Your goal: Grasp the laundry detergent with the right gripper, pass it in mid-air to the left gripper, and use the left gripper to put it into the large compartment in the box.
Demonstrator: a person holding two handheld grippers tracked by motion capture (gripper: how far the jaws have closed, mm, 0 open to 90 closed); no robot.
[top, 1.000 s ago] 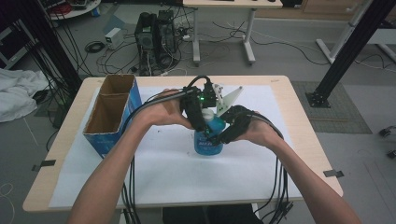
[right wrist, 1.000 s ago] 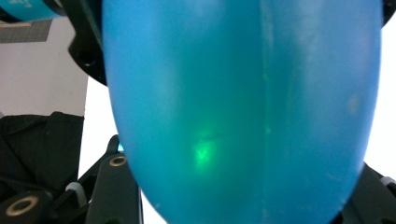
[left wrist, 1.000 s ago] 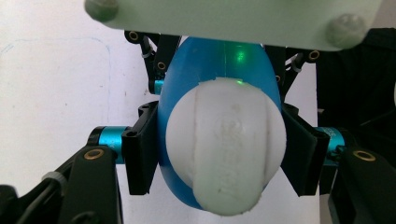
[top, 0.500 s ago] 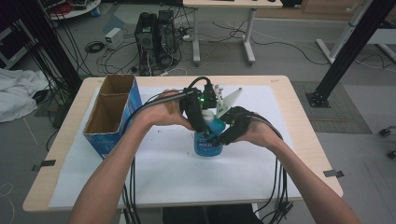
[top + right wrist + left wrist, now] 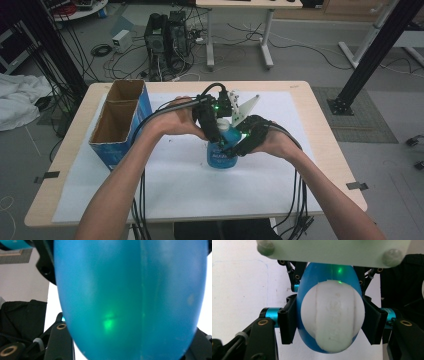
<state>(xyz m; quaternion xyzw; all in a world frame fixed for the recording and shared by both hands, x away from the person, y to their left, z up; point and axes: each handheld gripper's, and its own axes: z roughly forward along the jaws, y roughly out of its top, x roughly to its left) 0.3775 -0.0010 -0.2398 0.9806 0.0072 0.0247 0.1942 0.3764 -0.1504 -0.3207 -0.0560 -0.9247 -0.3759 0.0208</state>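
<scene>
A blue bottle (image 5: 222, 156) with a white cap (image 5: 332, 317) stands upright on the white sheet at the table's middle. My left gripper (image 5: 216, 133) comes down on it from above. Its jaws press both sides of the bottle's top just below the cap, so it is shut on the bottle. My right gripper (image 5: 235, 145) reaches in from the right and hugs the bottle's body (image 5: 130, 297), which sits between its jaws. Those jaws have just been opening a little, and both black jaws still lie against the bottle's sides. The bottle hides the right pads.
A blue cardboard box (image 5: 117, 125) with two open compartments stands at the table's left side. The white sheet (image 5: 175, 195) covers most of the wooden table (image 5: 330, 150). Black cables (image 5: 295, 200) trail from both grippers over the front edge.
</scene>
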